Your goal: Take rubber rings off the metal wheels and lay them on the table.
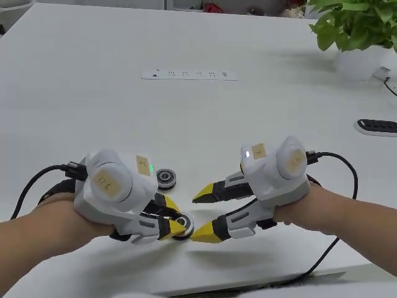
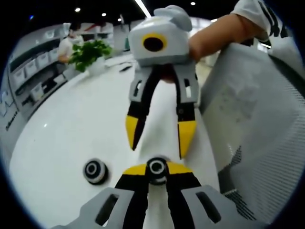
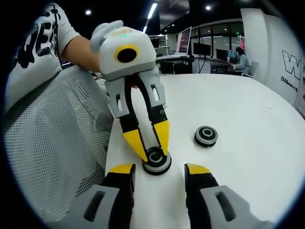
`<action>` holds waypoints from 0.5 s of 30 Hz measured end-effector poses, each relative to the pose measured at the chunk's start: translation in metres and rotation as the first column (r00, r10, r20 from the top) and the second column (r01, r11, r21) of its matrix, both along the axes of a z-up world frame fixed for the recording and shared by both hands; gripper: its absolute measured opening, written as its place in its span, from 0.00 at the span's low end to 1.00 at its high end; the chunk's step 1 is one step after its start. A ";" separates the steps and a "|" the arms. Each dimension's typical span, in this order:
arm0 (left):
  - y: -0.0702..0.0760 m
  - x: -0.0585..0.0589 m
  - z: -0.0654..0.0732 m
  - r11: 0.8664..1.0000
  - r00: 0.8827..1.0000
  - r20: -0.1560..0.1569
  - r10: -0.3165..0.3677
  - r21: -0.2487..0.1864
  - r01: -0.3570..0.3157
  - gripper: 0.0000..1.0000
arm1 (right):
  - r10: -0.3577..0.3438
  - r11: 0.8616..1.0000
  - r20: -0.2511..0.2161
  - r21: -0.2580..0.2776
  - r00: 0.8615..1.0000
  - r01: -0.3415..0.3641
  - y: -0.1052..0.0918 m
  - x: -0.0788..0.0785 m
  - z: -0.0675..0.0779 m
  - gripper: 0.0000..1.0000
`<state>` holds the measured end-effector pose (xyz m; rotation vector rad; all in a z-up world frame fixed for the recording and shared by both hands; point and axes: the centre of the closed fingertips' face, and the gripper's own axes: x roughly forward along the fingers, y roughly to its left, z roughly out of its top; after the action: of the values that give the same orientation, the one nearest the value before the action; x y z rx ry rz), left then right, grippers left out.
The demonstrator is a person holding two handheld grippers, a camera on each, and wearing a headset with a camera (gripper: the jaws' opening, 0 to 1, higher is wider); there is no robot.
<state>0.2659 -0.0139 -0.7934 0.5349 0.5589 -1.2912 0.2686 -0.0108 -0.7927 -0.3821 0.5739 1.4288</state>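
Rubber rings (image 3: 157, 170) seemingly sit on both wheels; none lies loose on the desk (image 1: 186, 112). Left tongs (image 1: 175, 225) clench one wheel (image 3: 157, 161) at the near edge. Right tongs (image 2: 159, 141) gape before it. Other wheel (image 1: 165, 178) waits just beyond.

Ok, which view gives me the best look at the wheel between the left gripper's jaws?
The right gripper view: the wheel sits in full sight, its whole face clear, gripped by the left gripper. The left gripper view shows the wheel small and low; in the head view the gripper half hides it.
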 end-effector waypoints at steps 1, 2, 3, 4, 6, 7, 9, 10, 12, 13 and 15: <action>0.000 0.000 0.000 1.000 1.000 -0.001 0.002 -0.002 -0.002 0.15 | -0.001 1.000 -0.003 0.001 1.000 0.001 0.000 0.000 -0.001 0.38; 0.000 0.000 0.000 1.000 1.000 -0.003 0.004 -0.005 -0.004 0.14 | -0.003 1.000 -0.005 0.001 1.000 0.003 0.000 0.000 -0.002 0.37; 0.000 0.000 0.000 1.000 1.000 -0.004 0.006 -0.006 -0.006 0.14 | -0.003 1.000 -0.005 0.000 1.000 0.003 0.000 0.000 -0.002 0.37; 0.000 0.000 0.000 1.000 1.000 -0.004 0.007 -0.007 -0.007 0.14 | -0.004 1.000 -0.009 0.000 1.000 0.004 0.001 0.000 -0.003 0.37; 0.000 0.001 0.000 1.000 1.000 -0.003 0.009 -0.009 -0.009 0.14 | -0.005 1.000 -0.015 0.003 1.000 0.005 0.001 -0.001 -0.004 0.36; 0.000 0.001 0.000 1.000 1.000 -0.003 0.010 -0.009 -0.010 0.14 | -0.008 1.000 -0.022 0.007 1.000 0.009 0.002 -0.002 -0.004 0.36; 0.001 0.001 0.000 1.000 1.000 -0.002 0.012 -0.010 -0.012 0.14 | -0.013 1.000 -0.029 0.011 0.999 0.013 0.003 -0.002 -0.005 0.35; 0.001 0.001 0.000 1.000 1.000 -0.001 0.013 -0.011 -0.013 0.14 | -0.014 1.000 -0.030 0.011 0.999 0.014 0.003 -0.002 -0.006 0.35; 0.001 0.001 0.000 1.000 1.000 0.000 0.014 -0.011 -0.014 0.14 | -0.017 1.000 -0.033 0.013 0.999 0.018 0.004 -0.002 -0.006 0.34; 0.001 0.001 0.000 1.000 1.000 0.000 0.014 -0.010 -0.014 0.14 | -0.019 1.000 -0.033 0.014 0.999 0.019 0.005 -0.002 -0.006 0.34; 0.001 0.000 0.000 1.000 1.000 0.000 0.014 -0.010 -0.014 0.14 | -0.027 0.999 -0.040 0.022 0.999 0.028 0.006 -0.002 -0.006 0.33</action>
<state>0.2663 -0.0130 -0.7935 0.5224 0.5549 -1.2801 0.2664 -0.0050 -0.7990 -0.3271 0.5924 1.4184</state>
